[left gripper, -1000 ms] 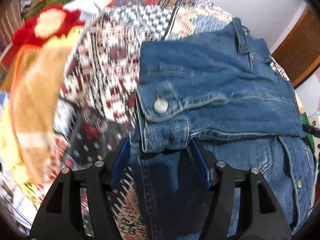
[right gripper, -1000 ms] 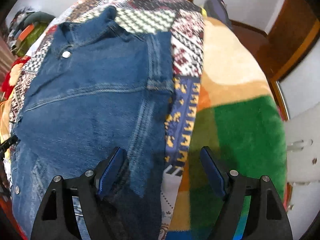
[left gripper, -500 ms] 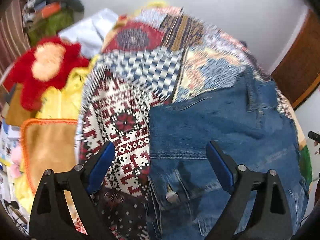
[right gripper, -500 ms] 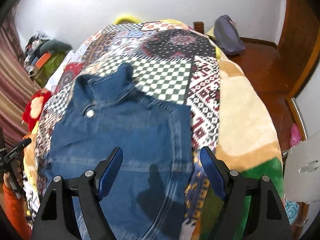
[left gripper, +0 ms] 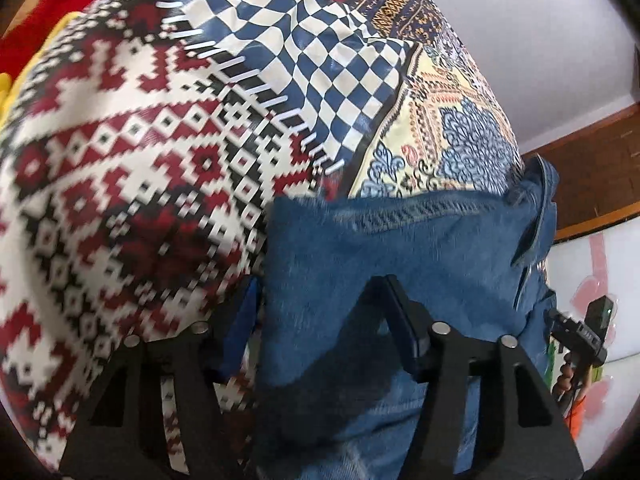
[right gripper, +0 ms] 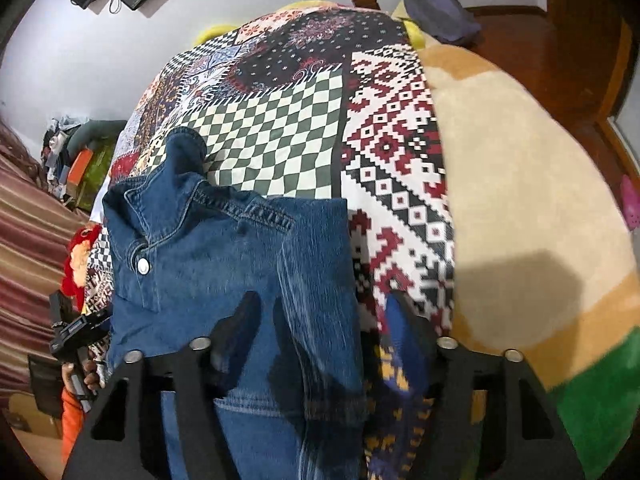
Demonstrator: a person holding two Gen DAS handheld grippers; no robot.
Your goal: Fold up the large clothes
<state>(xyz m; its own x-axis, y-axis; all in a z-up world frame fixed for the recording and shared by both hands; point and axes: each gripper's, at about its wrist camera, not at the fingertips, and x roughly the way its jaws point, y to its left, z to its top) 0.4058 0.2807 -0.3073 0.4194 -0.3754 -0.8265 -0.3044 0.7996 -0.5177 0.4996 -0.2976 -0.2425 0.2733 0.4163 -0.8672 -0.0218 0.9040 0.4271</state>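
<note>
So this is a bedroom with pale walls and wood trim, and the work surface is a bed under a patchwork bedspread full of checkerboard, red-and-white knit-style and floral patches.

Left gripper: jaws spread wide, gripping nothing. The blue-padded fingers straddle the left edge of the denim jacket, one finger over the red-and-white patch, the other over the denim. Can't tell if the tips actually touch the cloth, the shot is blurry there.

Right gripper: same deal, spread wide and gripping nothing. It straddles the jacket's right edge, left finger over denim, right finger over the bedspread just beside it.

The jacket lies flat on the bedspread with its collar pointing away from the grippers toward the checkered patch, and a metal snap button showing near the collar. Its sides look folded in, making a roughly rectangular shape.

Further out: a tan, orange and green fleece blanket to the right of the bedspread, a red plush toy off the left side, a purple-grey bag on the wooden floor past the bed, and a pile of clothes and stuff against the far wall. No real containers that I can make out, apart from that bag, and I can't see inside it.
</note>
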